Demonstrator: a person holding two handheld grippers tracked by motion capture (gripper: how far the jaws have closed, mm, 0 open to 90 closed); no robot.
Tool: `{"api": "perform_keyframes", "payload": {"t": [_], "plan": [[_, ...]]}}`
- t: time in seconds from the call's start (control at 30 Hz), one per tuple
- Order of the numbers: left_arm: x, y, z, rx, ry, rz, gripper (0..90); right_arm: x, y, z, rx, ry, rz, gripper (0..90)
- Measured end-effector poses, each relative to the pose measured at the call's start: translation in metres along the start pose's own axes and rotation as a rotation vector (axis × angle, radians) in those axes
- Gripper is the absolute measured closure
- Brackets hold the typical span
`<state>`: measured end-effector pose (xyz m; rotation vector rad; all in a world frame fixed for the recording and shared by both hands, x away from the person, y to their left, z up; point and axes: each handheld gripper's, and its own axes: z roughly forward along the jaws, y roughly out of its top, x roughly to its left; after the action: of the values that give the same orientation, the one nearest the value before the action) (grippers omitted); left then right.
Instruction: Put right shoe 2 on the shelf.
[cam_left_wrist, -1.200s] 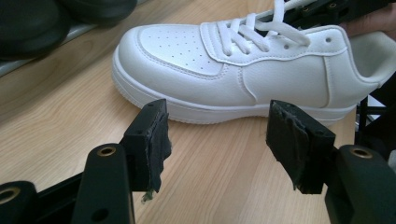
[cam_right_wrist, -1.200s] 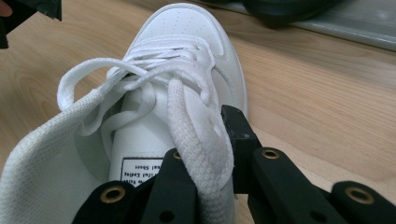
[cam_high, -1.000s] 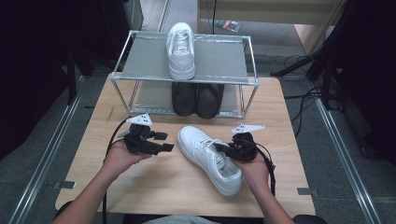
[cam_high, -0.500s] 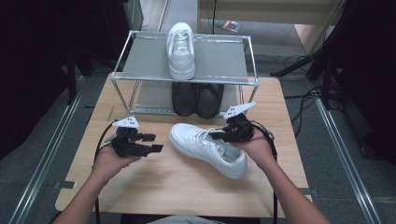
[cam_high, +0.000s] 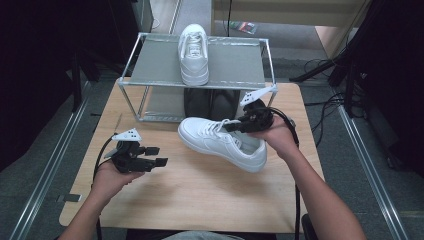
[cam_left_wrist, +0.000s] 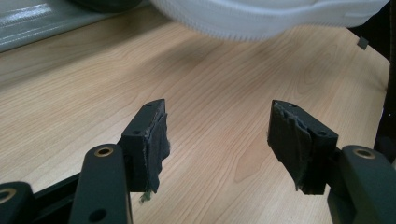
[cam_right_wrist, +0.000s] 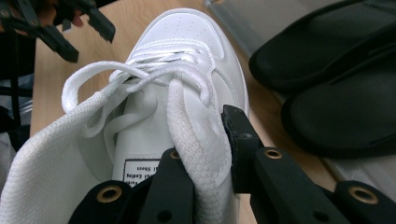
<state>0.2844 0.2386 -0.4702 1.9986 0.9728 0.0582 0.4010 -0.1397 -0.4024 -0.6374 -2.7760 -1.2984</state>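
Clearly the right gripper (cam_right_wrist: 205, 154) has its jaws clamped on the padded tongue and collar edge of the white sneaker (cam_right_wrist: 177, 93), one jaw inside the opening and the other pressing from outside, with the soft fabric bunched between them. Beyond the jaws the laces loop loosely over the vamp, and the perforated toe points away toward the left gripper (cam_right_wrist: 60, 28). That hold looks workable but soft: the tongue and collar fold easily, so the shoe will likely swing or droop at the toe, since its weight sits in the rubber sole far from the pinch. A firmer place would be the stiffer heel collar or the sidewall by the eyelets. The shoe seems light, not fragile, and its smooth upper could slip from a shallow bite. The left gripper (cam_left_wrist: 217, 135) holds its jaws wide apart with nothing between them, above bare table (cam_left_wrist: 210, 70); just ahead of them the sneaker's ribbed sole edge (cam_left_wrist: 261, 21) hangs clear of the wood. Farther past the right jaws, black sandals (cam_right_wrist: 336, 70) lie under the shoe rack (cam_high: 150, 87), where a second white sneaker (cam_high: 194, 47) stands on top.
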Motion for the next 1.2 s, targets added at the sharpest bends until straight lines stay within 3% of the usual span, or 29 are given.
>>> {"api": "perform_keyframes", "payload": {"t": [0.23, 0.47, 0.67, 0.9, 0.97, 1.2], "plan": [[0.001, -0.001, 0.000, 0.000, 0.002, -0.004, 38.0, -0.001, 0.023, -0.027, -0.055, 0.011, 0.016, 83.5], [0.000, 0.001, 0.002, 0.005, -0.002, 0.011, 37.8, 0.001, 0.039, -0.067, -0.101, -0.032, 0.039, 83.5], [-0.001, 0.003, 0.006, 0.010, -0.014, 0.017, 37.7, 0.005, 0.042, -0.100, -0.126, -0.088, 0.071, 83.4], [-0.005, 0.006, 0.011, 0.024, -0.031, 0.048, 37.8, 0.003, 0.041, -0.128, -0.151, -0.167, 0.141, 83.3], [-0.006, 0.007, 0.014, 0.032, -0.034, 0.053, 37.8, 0.002, 0.040, -0.133, -0.158, -0.176, 0.163, 83.3], [-0.007, 0.011, 0.017, 0.042, -0.039, 0.075, 37.8, -0.010, 0.040, -0.141, -0.214, -0.275, 0.272, 83.4]]}}
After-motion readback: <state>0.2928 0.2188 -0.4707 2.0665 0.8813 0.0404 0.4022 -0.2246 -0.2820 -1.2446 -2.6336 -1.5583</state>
